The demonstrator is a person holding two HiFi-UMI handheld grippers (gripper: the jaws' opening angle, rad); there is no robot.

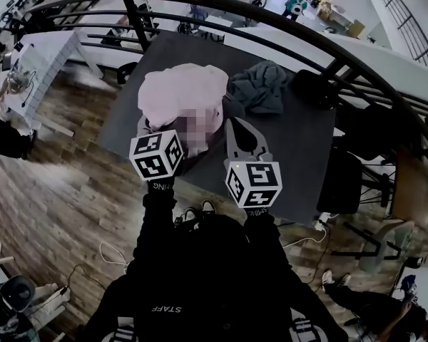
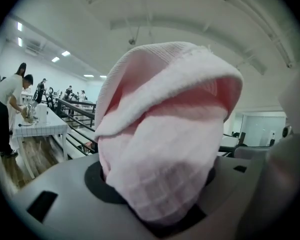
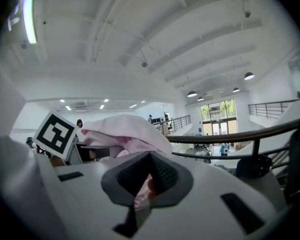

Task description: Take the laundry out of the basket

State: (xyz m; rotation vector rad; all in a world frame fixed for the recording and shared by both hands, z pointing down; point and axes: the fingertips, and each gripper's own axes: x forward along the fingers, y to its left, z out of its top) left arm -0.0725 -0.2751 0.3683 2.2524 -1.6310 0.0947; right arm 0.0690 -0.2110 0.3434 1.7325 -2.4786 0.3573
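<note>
Left tool (image 1: 151,130) and right tool (image 1: 241,140) each pinch the pink waffle-knit cloth (image 1: 182,95), centre frame, over the dark grey surface (image 1: 299,148).

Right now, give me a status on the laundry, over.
Left tongs shut on pink towel. Right tongs pinching same towel. Grey cloth lies on table beyond. Nothing in the way.

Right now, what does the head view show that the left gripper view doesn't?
Only the head view: a grey-green cloth lying on the dark table. Only the left gripper view: the ceiling lights, and the waffle weave of the cloth up close. Both: the pink cloth and the left gripper, which is clamped on it.
</note>
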